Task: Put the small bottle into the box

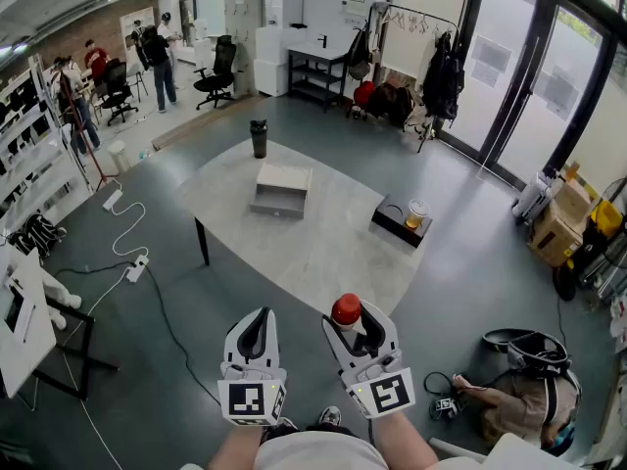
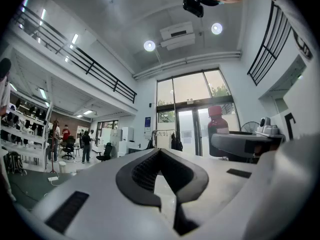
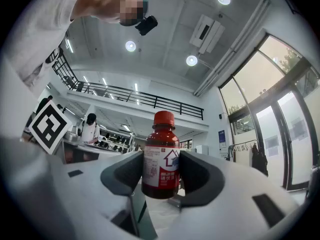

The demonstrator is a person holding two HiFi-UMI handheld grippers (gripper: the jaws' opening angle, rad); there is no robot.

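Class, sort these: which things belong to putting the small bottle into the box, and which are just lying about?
Part of the job: small bottle, gripped by the right gripper; open box on the table.

Lying about: dark tumbler; black tray with a cup on it; left gripper, shut and empty.

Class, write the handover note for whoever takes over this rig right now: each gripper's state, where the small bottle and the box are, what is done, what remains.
Grippers: the left gripper has its jaws together and is empty; the right gripper is closed on the small dark-red bottle with red cap and white label, held upright.
Things: the open shallow grey box lies on the pale grey table ahead, well beyond both grippers.
Done: bottle in grip.
Left: carry it to the box, lower it inside, release.
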